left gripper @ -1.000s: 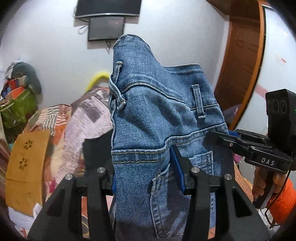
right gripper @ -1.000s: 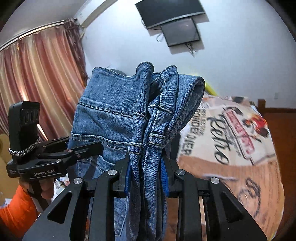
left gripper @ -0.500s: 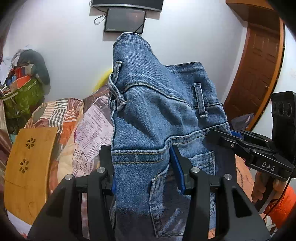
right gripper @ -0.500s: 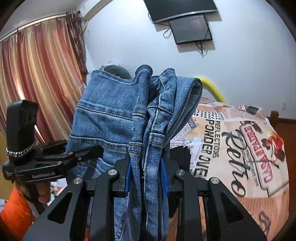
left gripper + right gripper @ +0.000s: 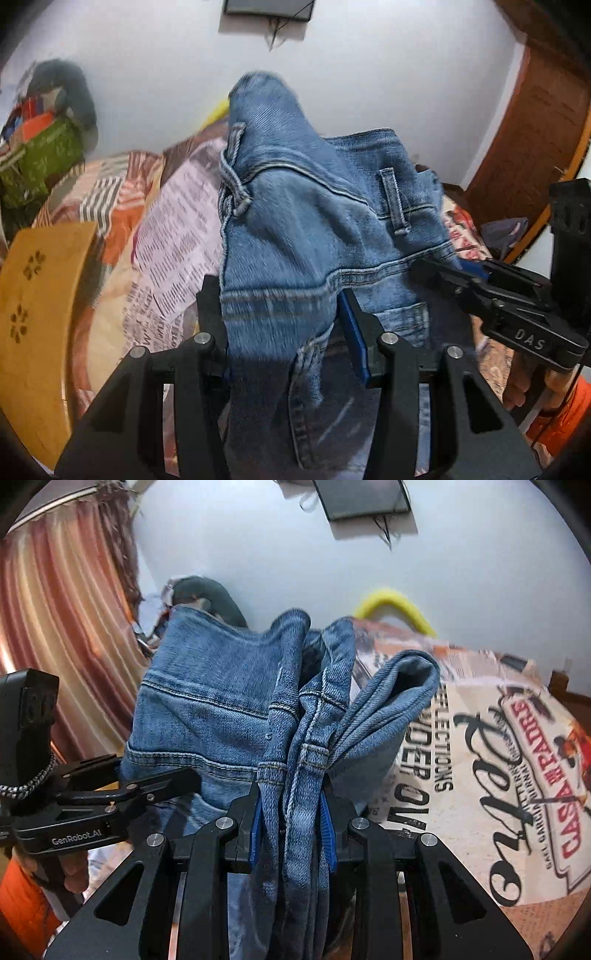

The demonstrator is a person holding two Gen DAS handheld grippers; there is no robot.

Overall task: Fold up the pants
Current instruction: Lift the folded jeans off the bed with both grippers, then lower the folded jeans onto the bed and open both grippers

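Blue denim pants (image 5: 303, 229), seamed and bunched, were clamped at the waistband by the left gripper (image 5: 284, 317) and right gripper (image 5: 291, 805) above a printed bedspread (image 5: 480, 768); the legs were cut off below.

The pants (image 5: 303, 229) hang between both tongs above the bed (image 5: 480, 775), the left tongs (image 5: 284, 332) clamped near a pocket, the right tongs (image 5: 291, 812) on bunched waistband, a screen (image 5: 365, 498) on the wall behind.

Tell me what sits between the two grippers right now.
The jeans span the stretch: the left gripper and right gripper each clamp a bunch of the waistband. Both wrist views show denim running across to the other gripper.
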